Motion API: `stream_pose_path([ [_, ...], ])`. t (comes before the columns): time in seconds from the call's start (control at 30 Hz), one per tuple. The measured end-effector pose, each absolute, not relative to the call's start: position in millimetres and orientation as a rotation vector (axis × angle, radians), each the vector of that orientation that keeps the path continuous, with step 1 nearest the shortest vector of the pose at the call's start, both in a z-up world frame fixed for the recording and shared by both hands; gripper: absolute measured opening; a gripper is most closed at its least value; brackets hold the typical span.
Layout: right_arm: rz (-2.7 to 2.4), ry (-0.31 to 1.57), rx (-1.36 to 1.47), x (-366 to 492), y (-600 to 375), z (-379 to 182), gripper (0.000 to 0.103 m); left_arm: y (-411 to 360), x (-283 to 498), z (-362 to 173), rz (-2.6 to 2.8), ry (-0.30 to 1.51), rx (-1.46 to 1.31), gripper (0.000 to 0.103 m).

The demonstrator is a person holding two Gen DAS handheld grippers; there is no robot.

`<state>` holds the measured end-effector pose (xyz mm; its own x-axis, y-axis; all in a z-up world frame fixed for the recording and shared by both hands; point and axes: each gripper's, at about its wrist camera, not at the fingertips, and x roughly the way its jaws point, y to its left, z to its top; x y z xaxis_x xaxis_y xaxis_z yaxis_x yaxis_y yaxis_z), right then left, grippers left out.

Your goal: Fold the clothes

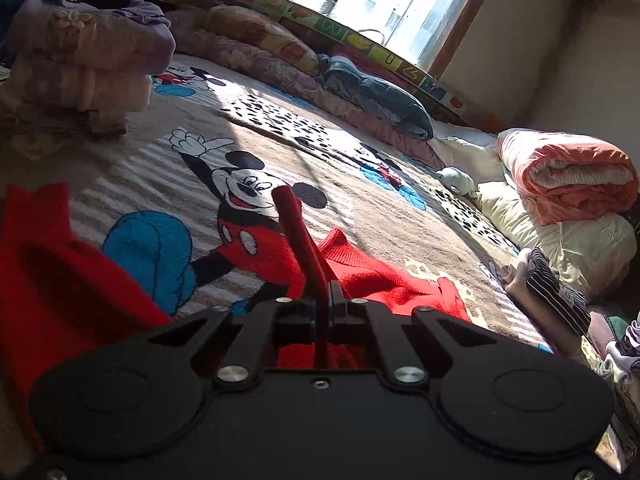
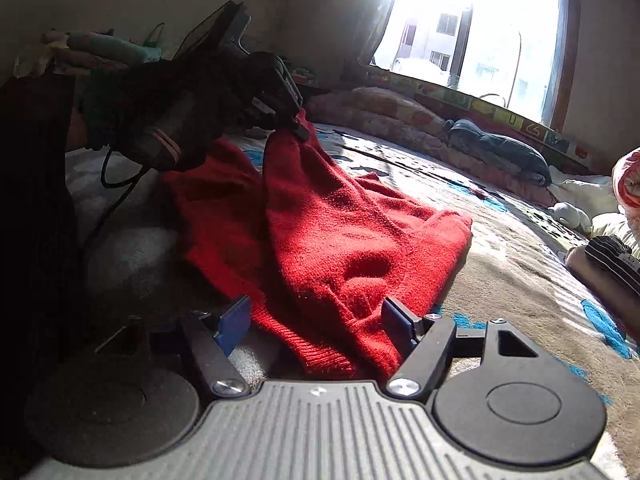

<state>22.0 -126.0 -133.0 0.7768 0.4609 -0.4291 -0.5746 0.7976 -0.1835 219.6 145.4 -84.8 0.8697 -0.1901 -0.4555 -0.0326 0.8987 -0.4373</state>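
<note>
The left gripper pinches a lifted fold of the red knit sweater, which lies on the Mickey Mouse blanket. The right gripper gapes, empty, at its hem. No writing is legible.

Bare cartoon-printed blanket lies open beyond the rumpled red knitted sweater. Rolled pink quilt and folded striped clothes crowd its right edge.

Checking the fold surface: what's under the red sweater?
The red sweater lies on a cartoon-print blanket, one edge lifted by the left gripper. Whatever the knit covers is hidden.
</note>
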Motion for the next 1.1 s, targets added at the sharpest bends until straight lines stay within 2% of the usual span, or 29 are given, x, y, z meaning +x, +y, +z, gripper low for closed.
stream_pose_path([
  [0.17, 0.676, 0.527, -0.307, 37.1, -122.7, -136.8, 0.080, 143.9, 226.7, -94.8, -0.065, 0.556, -0.440, 0.002],
  [0.27, 0.636, 0.453, -0.314, 32.3, -126.7, -124.4, 0.074, 144.2, 227.1, -94.6, -0.068, 0.555, -0.439, 0.002],
  [0.33, 0.593, 0.400, -0.312, 31.6, -129.2, -121.0, 0.078, 144.6, 227.6, -95.0, -0.068, 0.558, -0.444, 0.002],
  [0.5, 0.703, 0.528, -0.320, 46.4, -126.3, -128.6, 0.086, 145.4, 229.3, -95.8, -0.066, 0.564, -0.454, 0.002],
  [0.63, 0.680, 0.448, -0.318, 39.5, -127.0, -125.2, 0.082, 153.4, 230.6, -97.8, -0.089, 0.562, -0.526, 0.002],
  [0.7, 0.706, 0.494, -0.303, 44.0, -125.8, -129.9, 0.083, 157.6, 231.6, -98.5, -0.108, 0.555, -0.579, 0.002],
  [0.77, 0.729, 0.547, -0.308, 47.5, -123.1, -139.1, 0.095, 160.0, 232.7, -99.9, -0.128, 0.548, -0.622, 0.002],
  [1.0, 0.724, 0.491, -0.270, 39.4, -127.1, -136.9, 0.093, 159.5, 234.1, -100.2, -0.153, 0.539, -0.686, 0.002],
  [1.1, 0.700, 0.444, -0.249, 33.7, -127.9, -132.7, 0.087, 160.7, 233.3, -99.3, -0.160, 0.533, -0.718, 0.002],
])
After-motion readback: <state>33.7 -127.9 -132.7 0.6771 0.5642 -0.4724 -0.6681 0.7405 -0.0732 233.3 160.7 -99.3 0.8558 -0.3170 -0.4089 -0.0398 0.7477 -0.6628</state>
